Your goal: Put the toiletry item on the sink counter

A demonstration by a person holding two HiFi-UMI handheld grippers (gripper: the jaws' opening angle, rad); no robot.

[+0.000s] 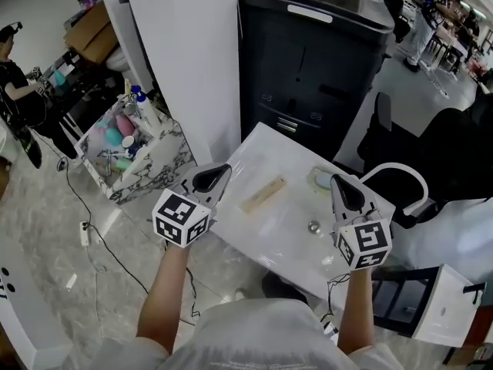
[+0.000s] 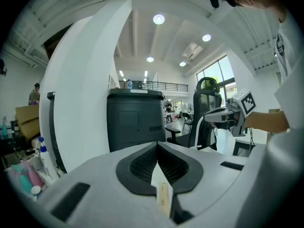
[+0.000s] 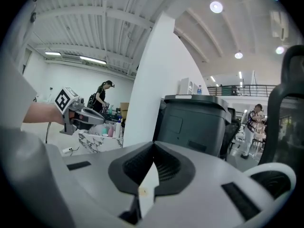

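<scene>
Counter: a white, glossy slab [image 1: 269, 237] lying cornerwise to the person, with a small round metal drain [image 1: 313, 227] set in it near the right gripper.
Item: a long, flat, pale beige box [image 1: 263, 193] lying on the counter between the two grippers, touching neither.
Left gripper [image 1: 219, 174]: held over the counter's left edge, jaws together with nothing between them. Its own view shows the item on the counter below the closed tips.
Right gripper [image 1: 339, 183]: held over the counter's right part, jaws together and empty.
Round thing [image 1: 321, 179]: pale, just beside the right gripper's tip. I cannot tell what it is.
Behind: a tall black machine [image 1: 316, 60] stands against the counter's far edge, with a white pillar [image 1: 181, 60] to its left.
Left side: a marble-patterned bin [image 1: 150, 168] on the floor, holding pink and teal bottles [image 1: 123, 126].
Floor: pale and polished [image 1: 54, 230], with a thin cable [image 1: 100, 245] trailing across it.
Right side: a dark chair [image 1: 385, 129] and a white curved bar [image 1: 400, 172] near the counter's edge.
People: one at far left [image 1: 15, 75], others at desks at top right [image 1: 447, 6].
Ceiling: white, with round lights [image 2: 158, 19].
</scene>
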